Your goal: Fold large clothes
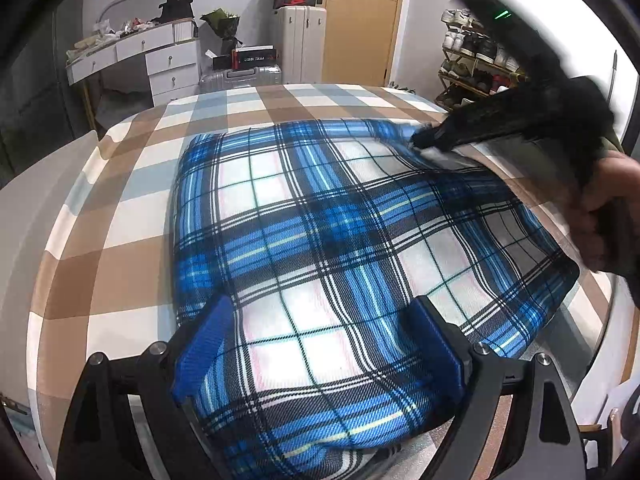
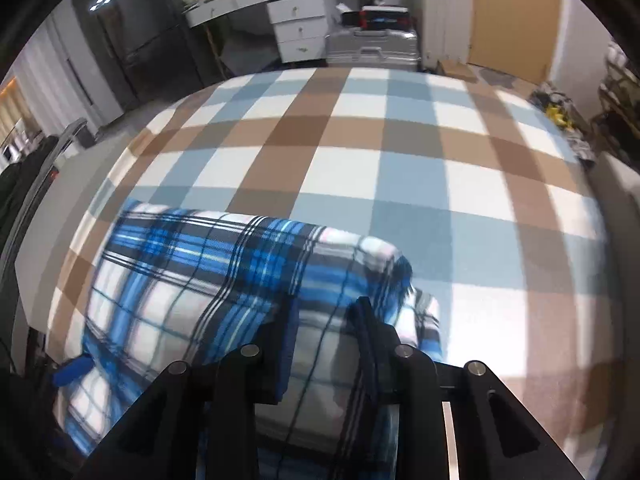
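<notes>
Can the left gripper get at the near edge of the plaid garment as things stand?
Probably yes: the left gripper stands wide open, its fingers straddling the plaid garment at its near edge, nothing between. The right gripper is at the far corner.

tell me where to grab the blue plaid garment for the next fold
Judging by how it lies, take the blue plaid garment at its near edge, where the folded layers bulge thick between the open left gripper. Come in low from the near side of the checked bedspread, pinching all layers together; the flat middle offers nothing to pinch.

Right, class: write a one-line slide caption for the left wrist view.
Open left gripper straddles a folded blue plaid garment on a checked bed.
</notes>
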A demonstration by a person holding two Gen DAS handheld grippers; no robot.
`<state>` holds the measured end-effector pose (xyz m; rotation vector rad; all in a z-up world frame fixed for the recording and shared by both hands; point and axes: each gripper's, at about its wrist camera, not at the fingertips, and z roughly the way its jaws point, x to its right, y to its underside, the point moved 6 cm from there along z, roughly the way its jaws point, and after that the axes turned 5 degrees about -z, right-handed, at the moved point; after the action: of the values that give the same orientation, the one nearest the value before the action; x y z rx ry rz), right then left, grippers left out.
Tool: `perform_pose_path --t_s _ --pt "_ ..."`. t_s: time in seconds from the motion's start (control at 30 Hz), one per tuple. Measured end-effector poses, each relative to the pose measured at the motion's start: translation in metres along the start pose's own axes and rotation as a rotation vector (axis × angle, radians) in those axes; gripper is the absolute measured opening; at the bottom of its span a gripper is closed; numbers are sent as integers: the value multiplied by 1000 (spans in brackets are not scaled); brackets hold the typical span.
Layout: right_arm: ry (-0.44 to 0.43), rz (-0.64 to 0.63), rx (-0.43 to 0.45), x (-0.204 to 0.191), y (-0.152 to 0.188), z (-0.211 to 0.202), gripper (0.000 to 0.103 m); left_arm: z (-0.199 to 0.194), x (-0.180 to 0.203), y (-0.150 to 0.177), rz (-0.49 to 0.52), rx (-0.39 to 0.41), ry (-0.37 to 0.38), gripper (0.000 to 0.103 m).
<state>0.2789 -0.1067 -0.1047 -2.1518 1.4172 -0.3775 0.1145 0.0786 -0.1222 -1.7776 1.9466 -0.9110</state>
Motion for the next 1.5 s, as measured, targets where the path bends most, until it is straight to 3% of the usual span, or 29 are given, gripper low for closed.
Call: perform_pose_path --t_s 0.07,0.1,0.17,0.3,0.33,0.4,0.47,0.53,0.6,0.67,0.73,0.8,0.83,0.87,0.9,0.93,0.97,1.03,1.1,1.13,1.17,1.23,1.27,1.3,1.33,1.4,1.5 --pt "-34 -24 85 -13 5 -30 31 0 1 0 0 0 -4 87" --pt "-65 -35 107 -20 14 -42 37 1 1 0 2 -1 -8 87" --pt "-91 -45 106 -27 33 -50 43 1 2 0 5 -1 -16 87" --pt "-145 61 -50 -24 79 -8 47 2 3 0 10 -5 -27 87" --pt "-144 73 -4 -23 79 -14 46 2 4 0 17 -6 -35 87" --pt "-152 76 0 -25 80 -25 48 0 4 0 14 1 -34 87" --pt "-166 83 91 -25 81 -51 48 -7 2 -2 -1 15 -23 87" --pt "-216 65 160 -28 87 -69 51 -26 0 -14 -33 62 -5 87" --pt "-233 77 142 -27 101 -61 57 -47 4 -42 -36 141 42 87" --pt "-277 134 100 -22 111 -50 57 -50 15 -70 17 150 45 87" --pt "-323 197 95 -18 115 -52 57 -29 28 -101 89 78 27 87" --pt "-315 202 143 -12 116 -69 57 5 35 -119 83 -24 91 87" --pt "-301 206 160 -9 117 -75 58 22 36 -118 76 -98 132 87" --pt "-296 213 178 -5 120 -82 62 49 38 -111 72 -220 156 84" --pt "-298 220 188 -2 124 -87 67 79 39 -95 70 -362 158 82" --pt "-297 235 195 2 129 -90 67 96 38 -83 97 -424 124 81" --pt "-294 246 194 6 135 -92 67 100 40 -81 151 -381 91 85" --pt "-295 262 188 11 144 -96 68 97 42 -80 171 -384 85 84" --pt "-303 266 193 12 148 -101 69 80 38 -83 113 -379 76 72" --pt "-302 261 198 13 148 -103 69 68 40 -82 83 -369 114 65" --pt "-300 251 213 11 147 -107 69 51 46 -78 64 -350 185 65" --pt "-294 227 253 7 144 -114 63 29 57 -63 97 -314 234 67" --pt "-274 217 286 5 142 -118 40 25 60 -49 130 -313 214 67" --pt "-243 206 291 3 142 -118 6 28 59 -32 142 -334 189 67" --pt "-226 198 273 1 140 -112 2 34 61 -21 139 -346 174 67" --pt "-268 191 233 -7 139 -102 4 38 65 -5 187 -271 129 66" --pt "-260 174 227 -14 134 -99 5 35 72 0 218 -236 54 67"
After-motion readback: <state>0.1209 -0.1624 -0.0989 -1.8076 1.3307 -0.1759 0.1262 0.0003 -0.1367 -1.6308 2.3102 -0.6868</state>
